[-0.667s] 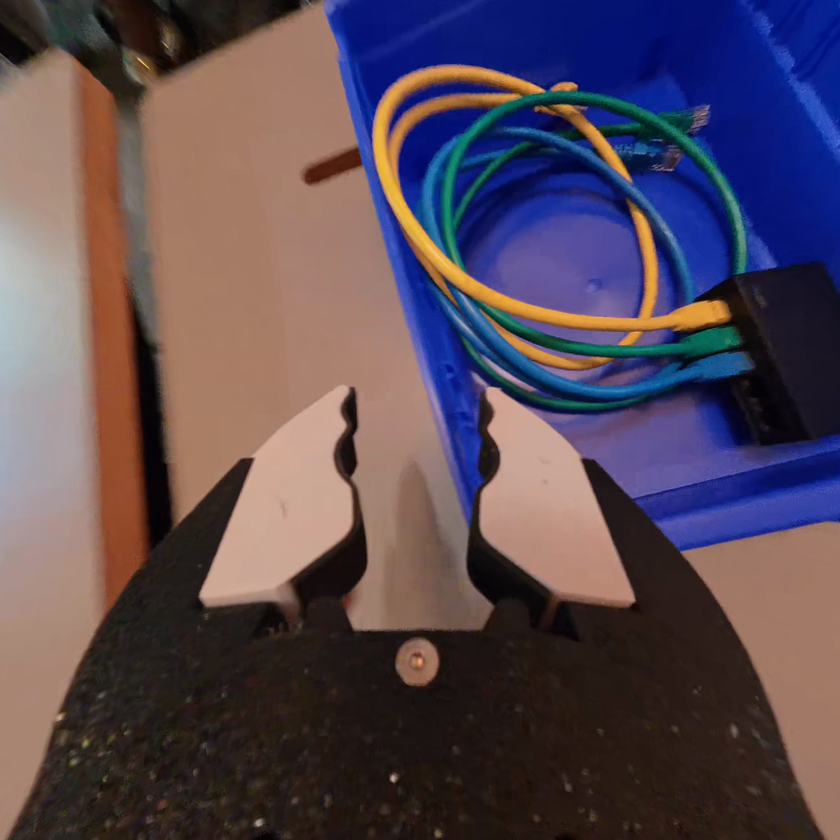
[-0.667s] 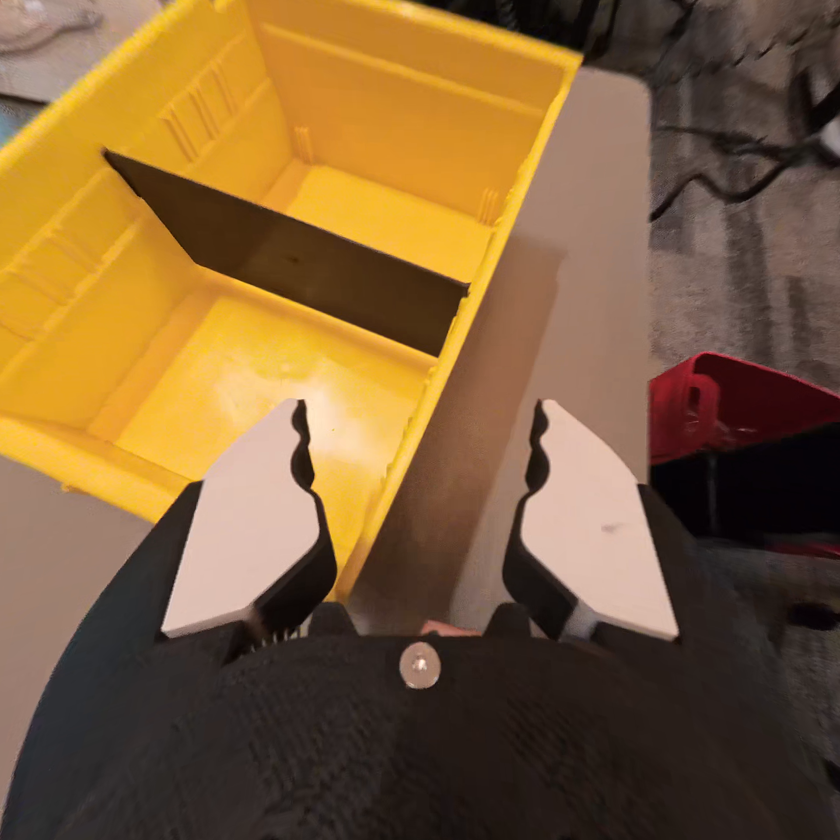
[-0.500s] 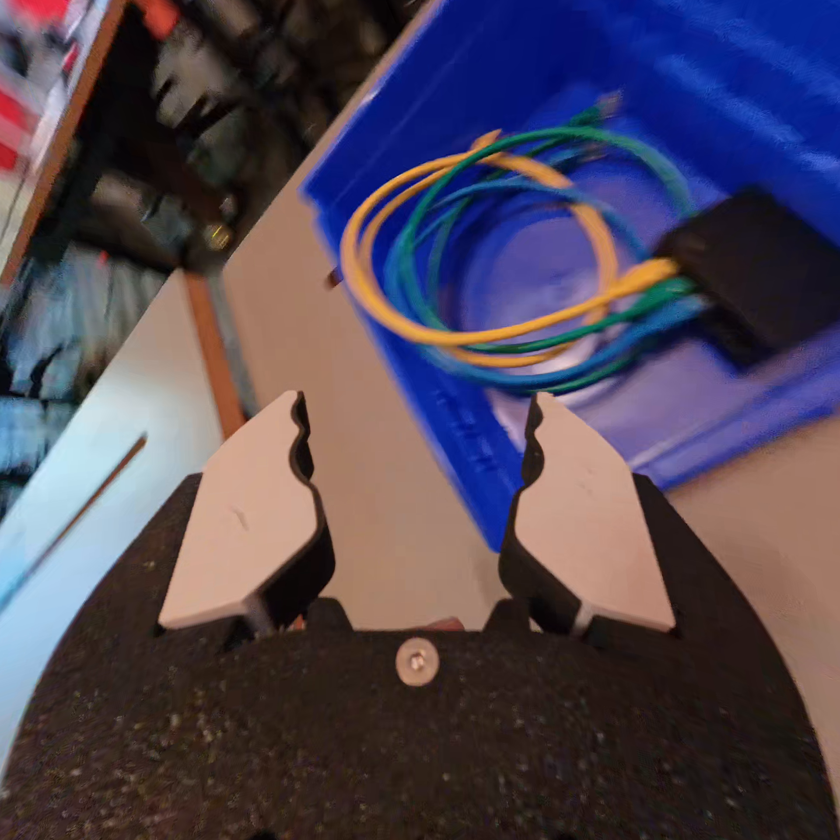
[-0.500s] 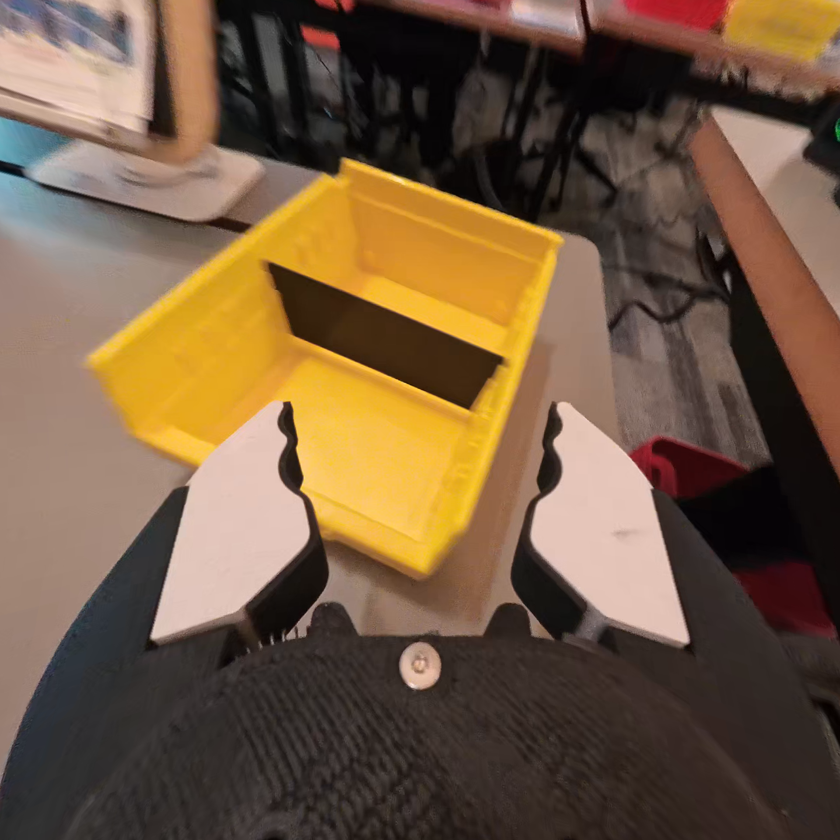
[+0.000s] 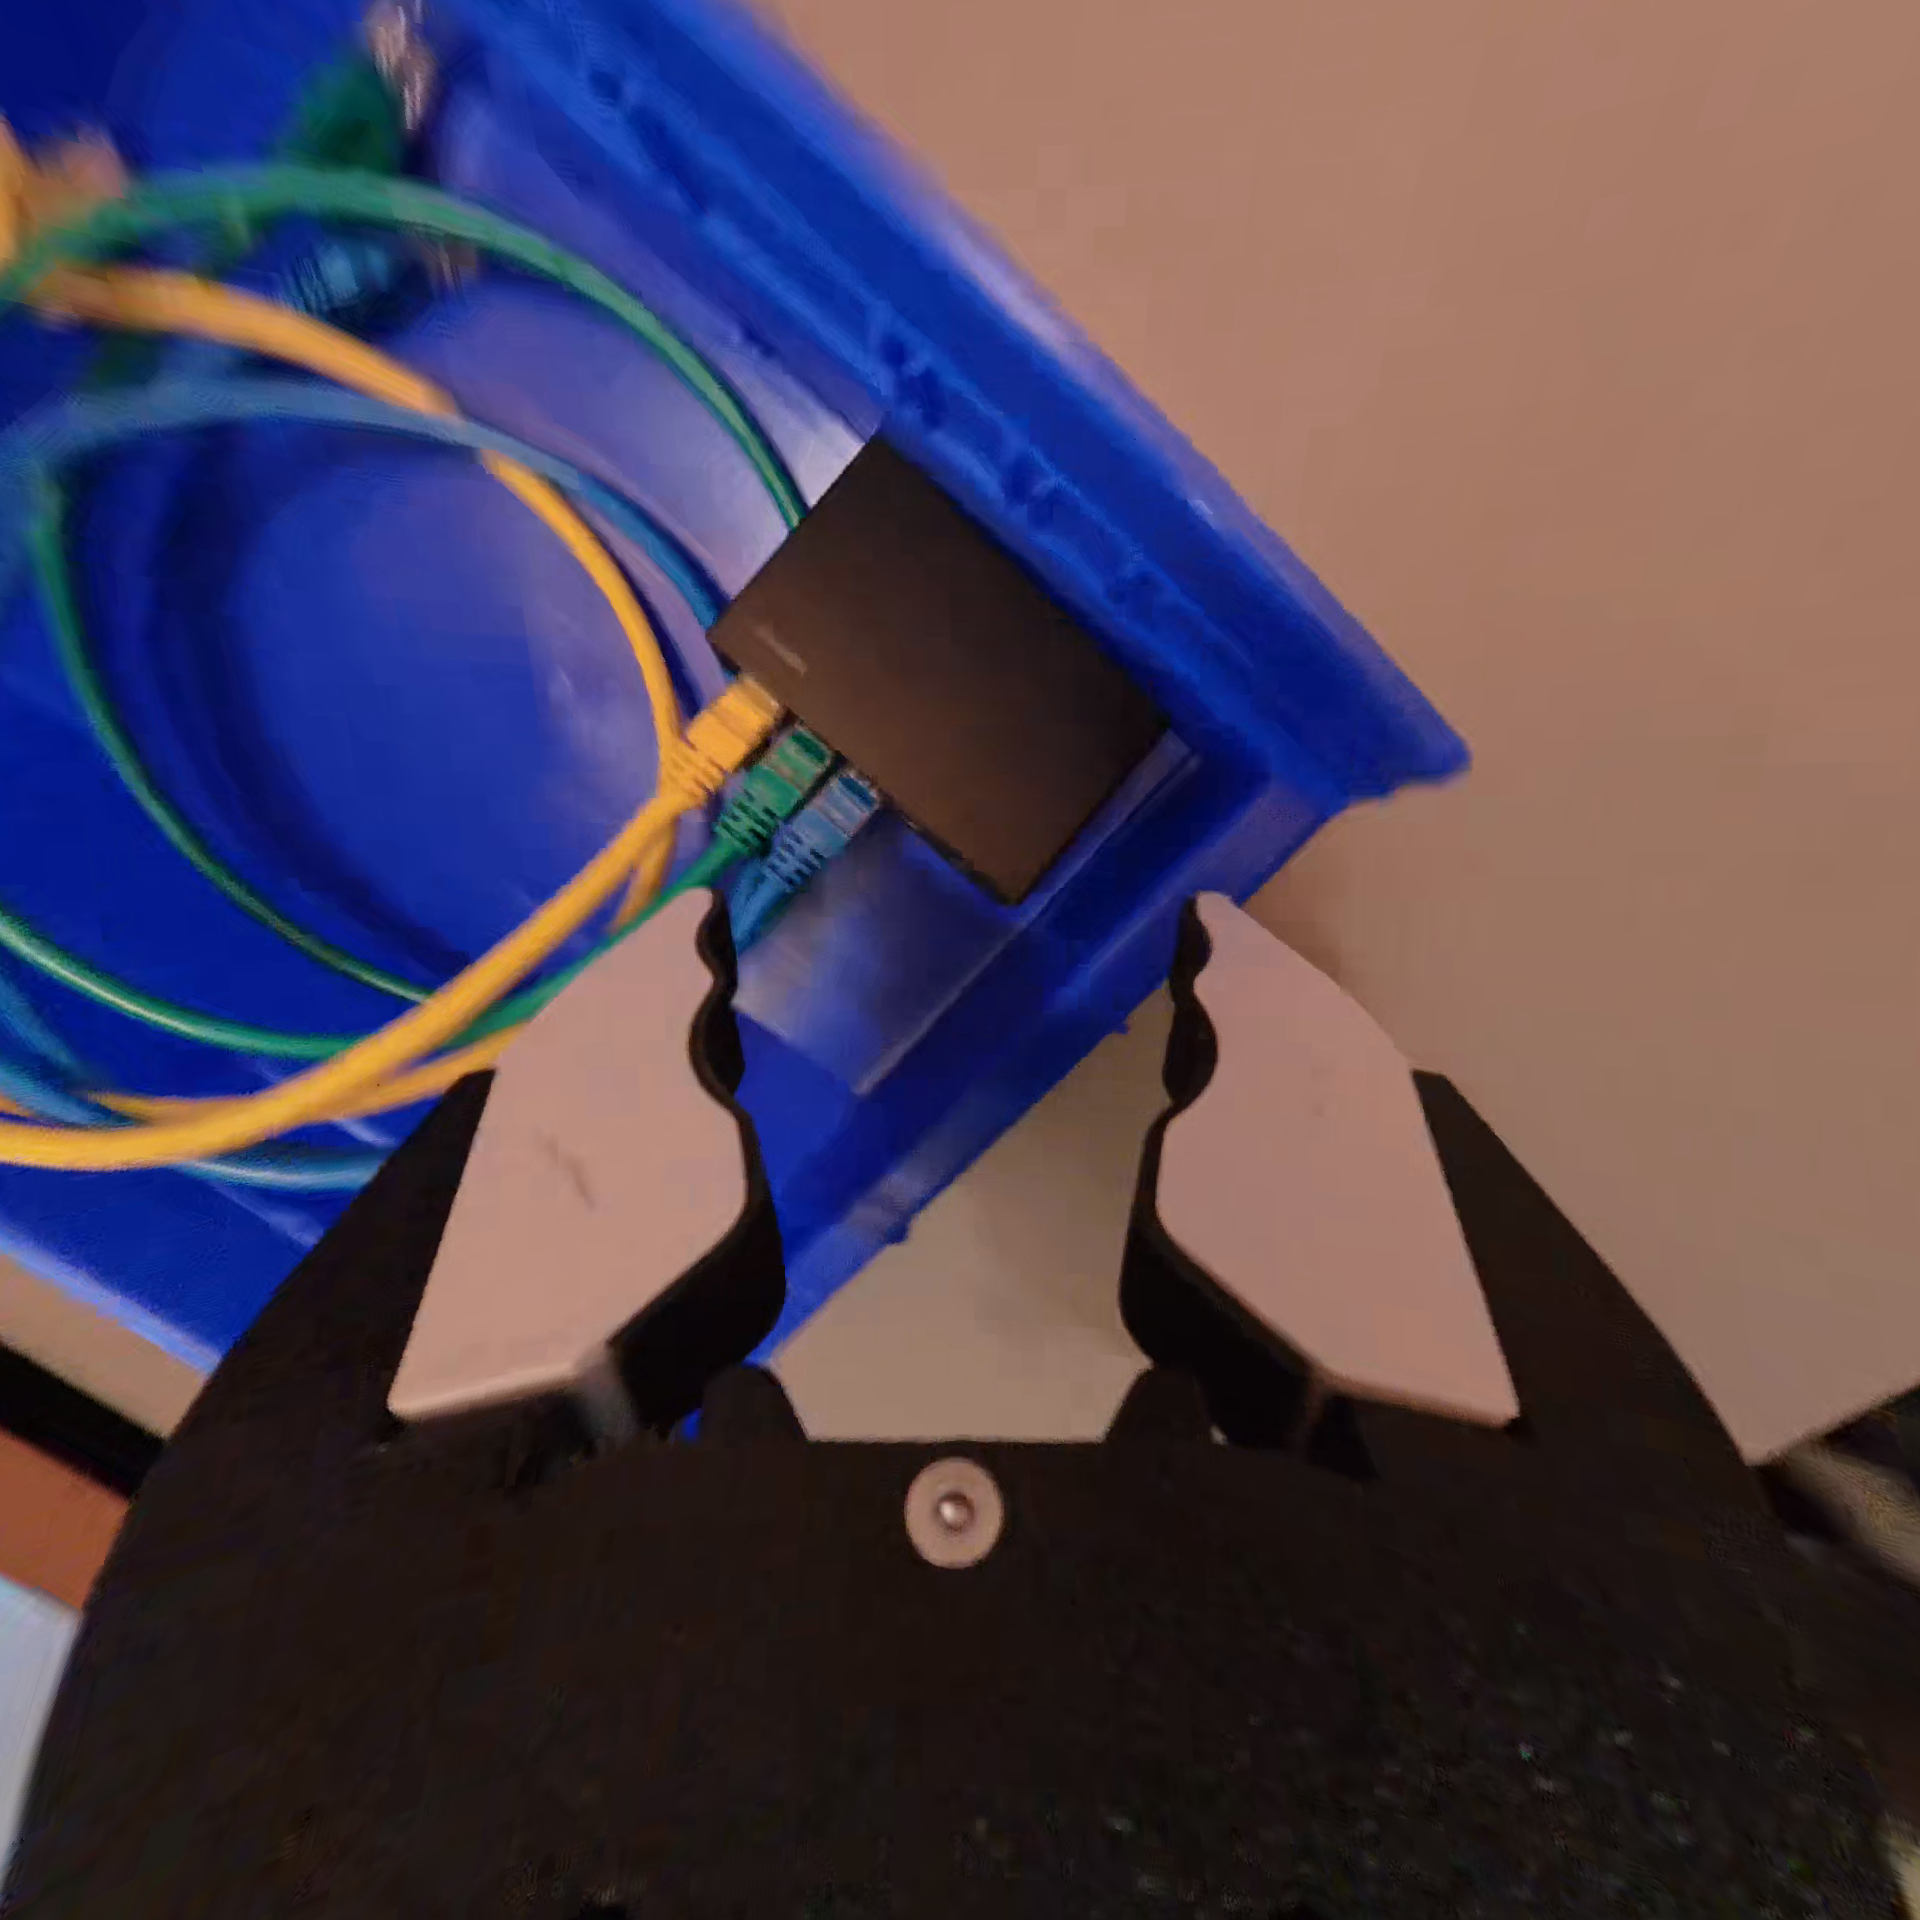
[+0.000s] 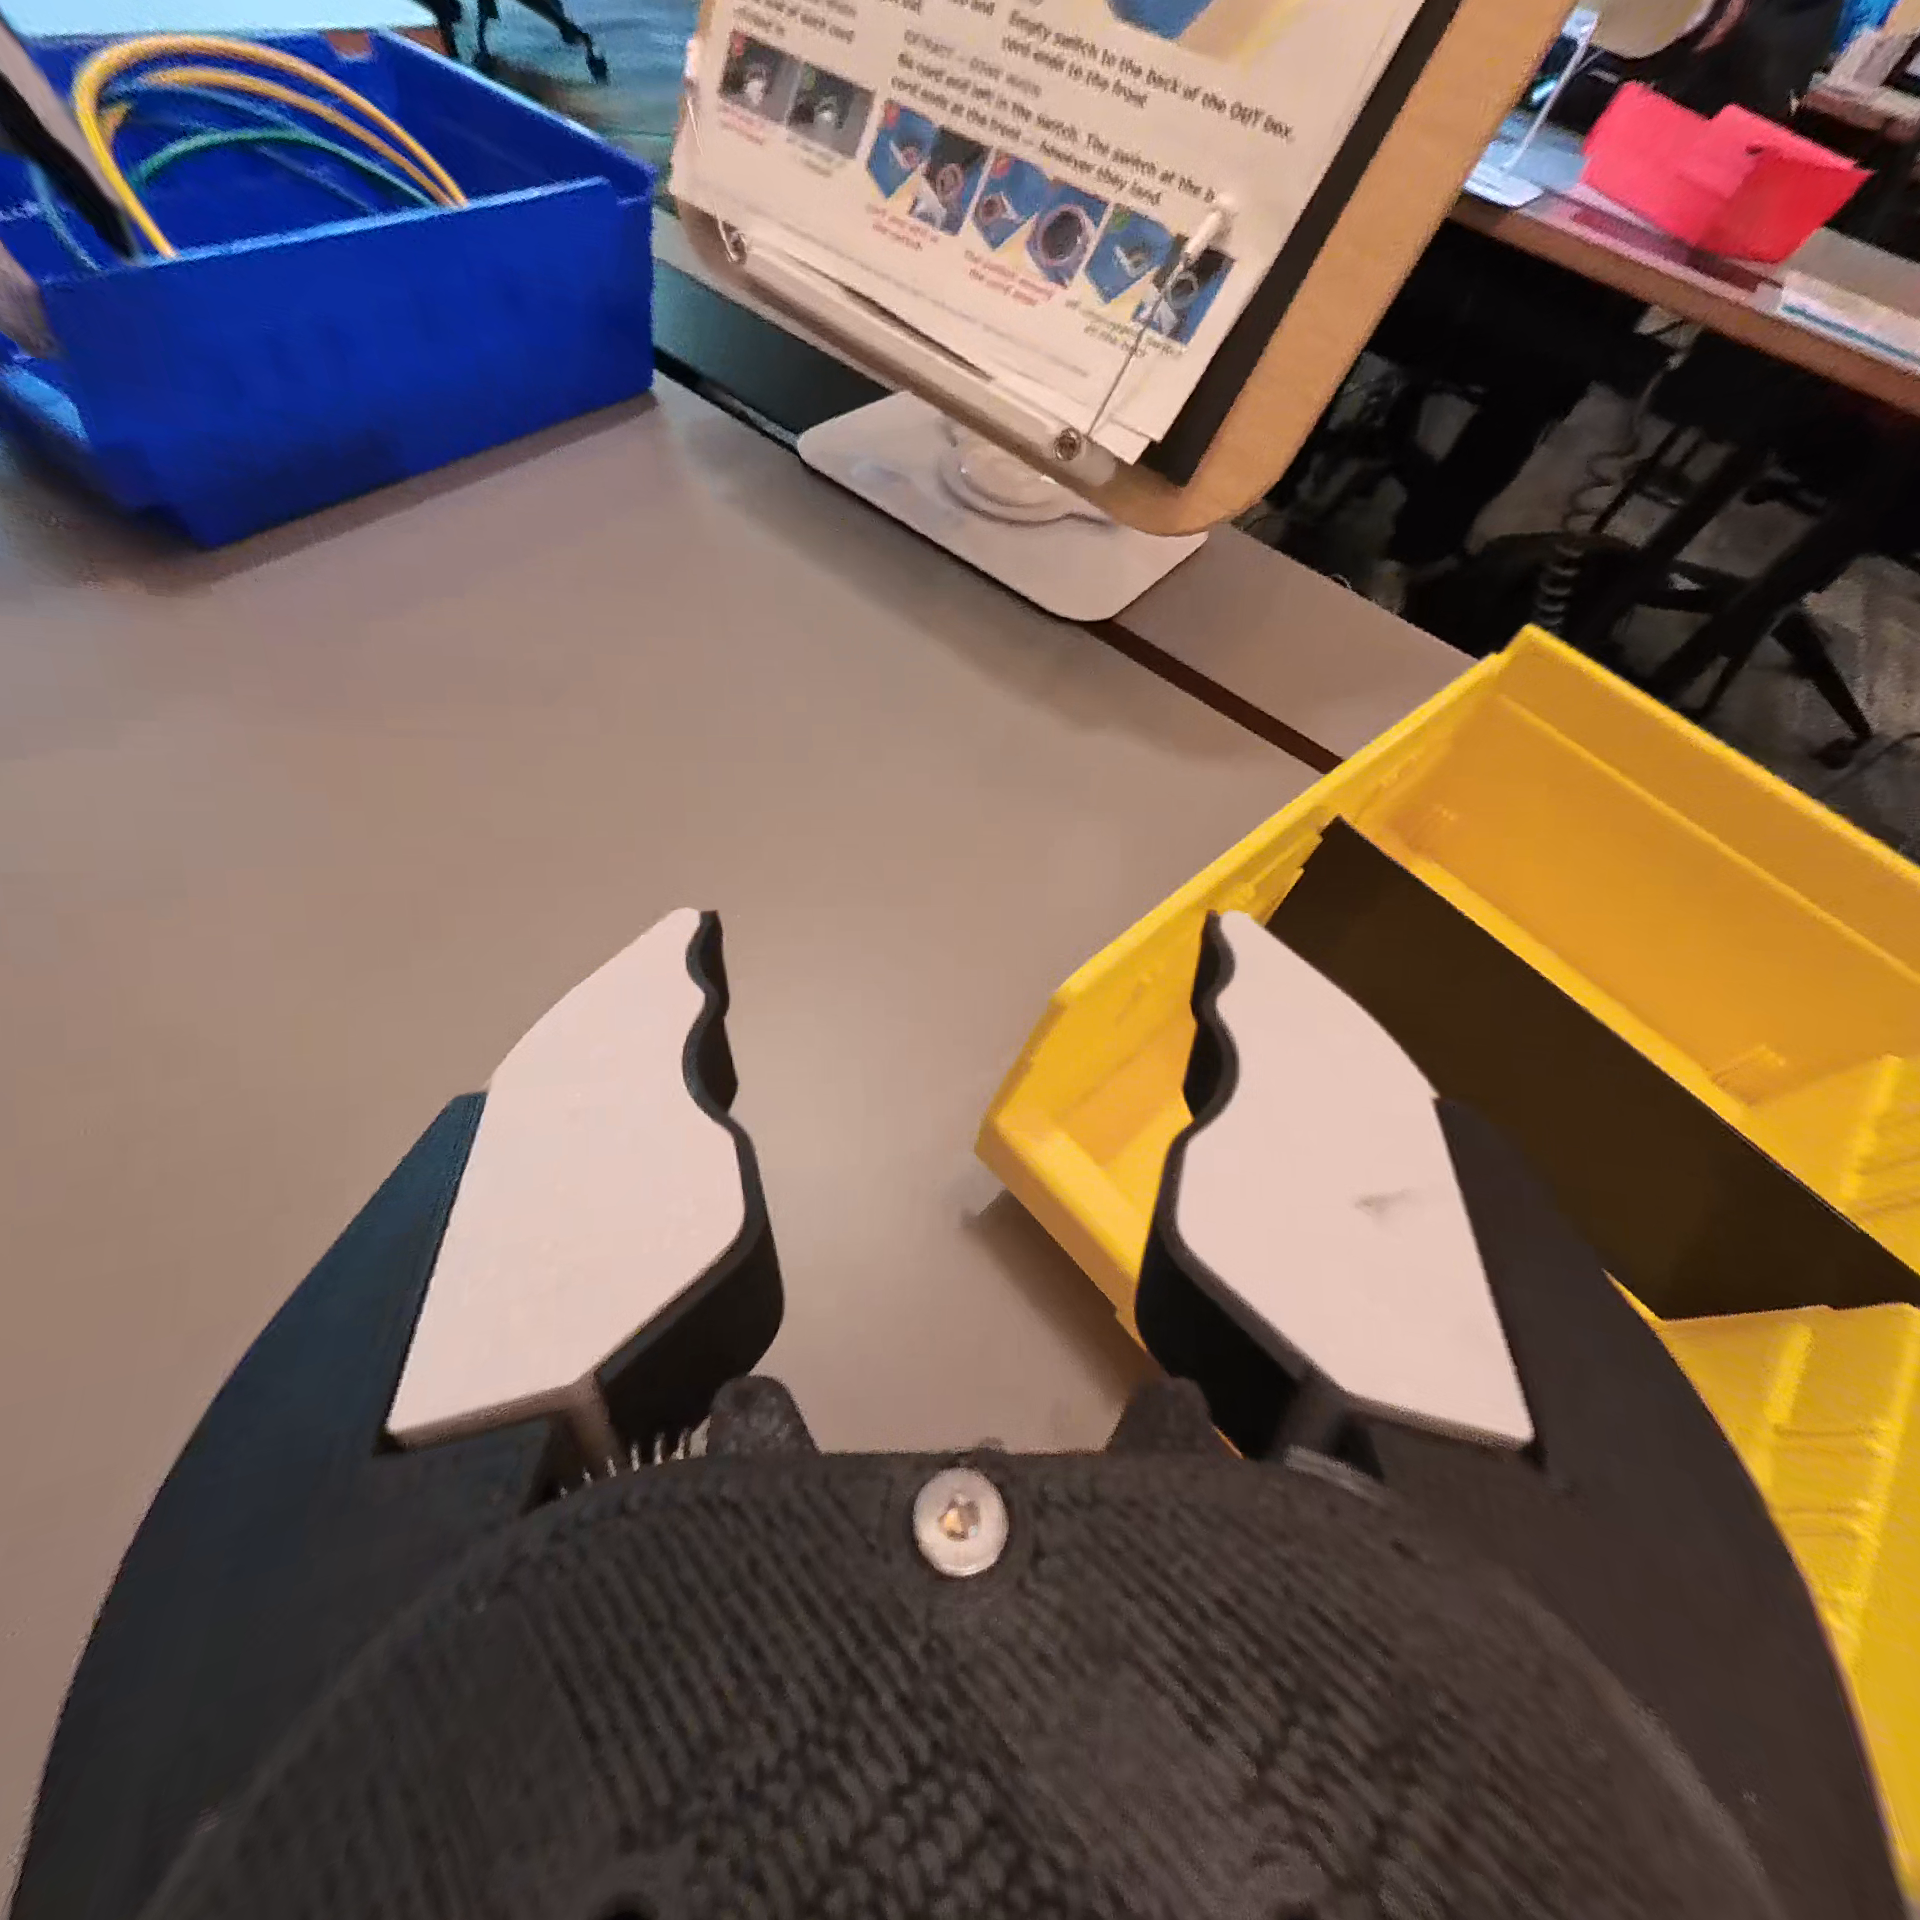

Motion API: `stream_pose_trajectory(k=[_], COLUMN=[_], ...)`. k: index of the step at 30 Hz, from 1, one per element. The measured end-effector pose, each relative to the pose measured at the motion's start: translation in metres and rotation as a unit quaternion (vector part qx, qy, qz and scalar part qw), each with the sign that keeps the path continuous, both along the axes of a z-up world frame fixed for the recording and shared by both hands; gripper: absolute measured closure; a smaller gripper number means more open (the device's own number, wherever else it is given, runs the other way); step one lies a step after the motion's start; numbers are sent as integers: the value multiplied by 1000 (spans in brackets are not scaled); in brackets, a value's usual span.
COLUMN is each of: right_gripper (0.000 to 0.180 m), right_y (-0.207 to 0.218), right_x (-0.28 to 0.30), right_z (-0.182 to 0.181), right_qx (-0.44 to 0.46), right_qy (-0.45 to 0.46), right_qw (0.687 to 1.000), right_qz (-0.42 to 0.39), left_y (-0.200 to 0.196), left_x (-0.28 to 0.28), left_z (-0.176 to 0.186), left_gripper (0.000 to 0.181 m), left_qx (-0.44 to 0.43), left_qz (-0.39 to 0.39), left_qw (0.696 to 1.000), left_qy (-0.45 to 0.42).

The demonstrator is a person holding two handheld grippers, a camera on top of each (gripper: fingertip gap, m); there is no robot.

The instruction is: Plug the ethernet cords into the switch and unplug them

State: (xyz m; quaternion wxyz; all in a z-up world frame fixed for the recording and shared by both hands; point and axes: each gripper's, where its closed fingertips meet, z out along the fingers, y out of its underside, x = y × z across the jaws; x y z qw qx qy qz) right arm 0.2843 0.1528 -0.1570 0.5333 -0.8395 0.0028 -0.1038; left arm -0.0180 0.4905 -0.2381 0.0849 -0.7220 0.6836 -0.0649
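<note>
Now the left claw [image 5: 951,914], spread and empty, hovers over the blue bin's [image 5: 1091,436] corner where the black switch [image 5: 935,675] lies with yellow [image 5: 727,727], green [image 5: 774,790] and blue [image 5: 821,831] plugs seated; unplugging looks next, needing a pinch on one plug. The right claw [image 6: 956,935] gapes idle above the worktop [image 6: 520,779].

Switch [image 5: 935,665]: inside the bin [image 5: 1143,499], tucked into one corner, against the side wall.
Three cords [image 5: 312,1081]: inside the same bin, coiled across the floor, plugged side by side into one face of the switch.
Free cord ends [image 5: 364,94]: at the far end of the bin, well apart from the switch.
Left gripper [image 5: 951,935]: above the bin's near corner, just before the switch, jaws apart, nothing between.
Table [image 6: 520,779]: under both bins and the stand.
Cord bin in right wrist view [image 6: 343,312]: far left on the table.
Document stand [image 6: 1039,312]: behind, centre, right of that bin.
Divided bin [image 6: 1143,987]: right, near edge, partition [image 6: 1558,1091] across it.
Right gripper [image 6: 956,935]: above the table, just left of the divided bin, jaws apart.
</note>
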Motion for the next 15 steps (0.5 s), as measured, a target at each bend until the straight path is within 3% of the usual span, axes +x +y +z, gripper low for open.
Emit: stream_pose_trajectory(k=[1, 4, 8, 15], right_gripper=[93, 95, 96, 96], right_y=[-1, -4, -7, -17], right_x=[3, 7, 10, 19], right_z=[-2, -4, -1, 3], right_qx=[-5, -12, 4, 23], right_qy=[-5, -7, 2, 20], right_qw=[1000, 1000, 1000, 999], right_qz=[-8, -15, -14, -22], left_y=[-4, -18, -8, -10], left_x=[0, 7, 5, 12], left_z=[-4, -11, -24, -40], left_gripper=[102, 104, 90, 123], left_qx=[-40, -140, -99, -92], left_qz=[56, 172, 235, 263], left_qw=[998, 975, 965, 957], left_qy=[12, 17, 56, 85])
